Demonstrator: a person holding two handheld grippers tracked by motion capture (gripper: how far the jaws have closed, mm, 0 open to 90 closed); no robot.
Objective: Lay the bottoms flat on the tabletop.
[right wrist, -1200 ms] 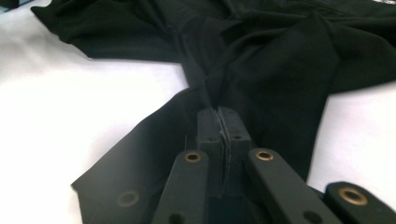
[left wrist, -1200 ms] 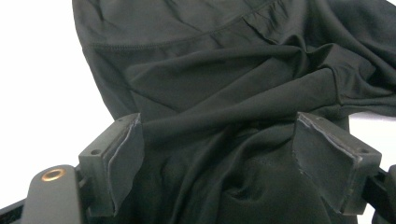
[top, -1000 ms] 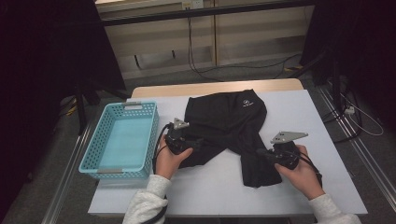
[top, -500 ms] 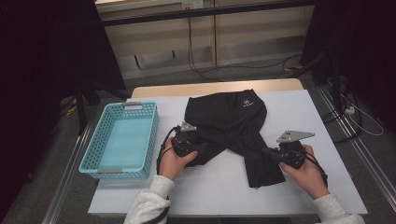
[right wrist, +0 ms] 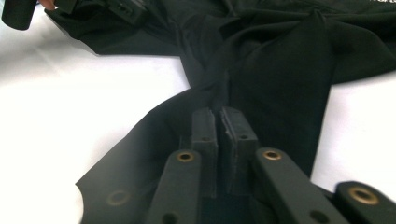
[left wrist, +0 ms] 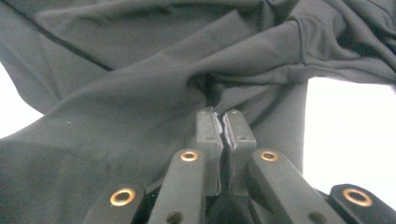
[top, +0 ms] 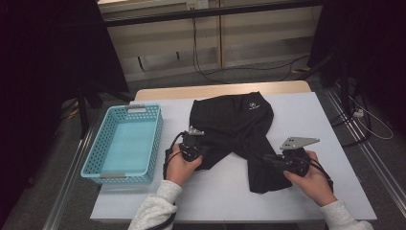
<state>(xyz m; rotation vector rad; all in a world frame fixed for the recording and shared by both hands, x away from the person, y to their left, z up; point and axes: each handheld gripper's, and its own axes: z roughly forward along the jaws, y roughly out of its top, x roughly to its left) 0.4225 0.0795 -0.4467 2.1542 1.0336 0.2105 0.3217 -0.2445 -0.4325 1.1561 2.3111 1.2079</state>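
Note:
A black garment with a small white logo lies crumpled on the white table. My left gripper is at its left flap. Its jaws have just been closing and now pinch a fold of the black garment between the pads, as the left gripper shows in its own view. My right gripper is at the lower right leg of cloth. In its own view the right gripper has just begun easing open, with the black garment still puckered between nearly closed pads.
A light blue plastic basket stands at the table's left side, with nothing in it. White table surface lies in front of the garment, between the two hands. The left gripper appears far off in the right gripper view.
My left gripper slid right onto the garment's left flap and closed its jaws on the cloth. The right hand stayed where it was.

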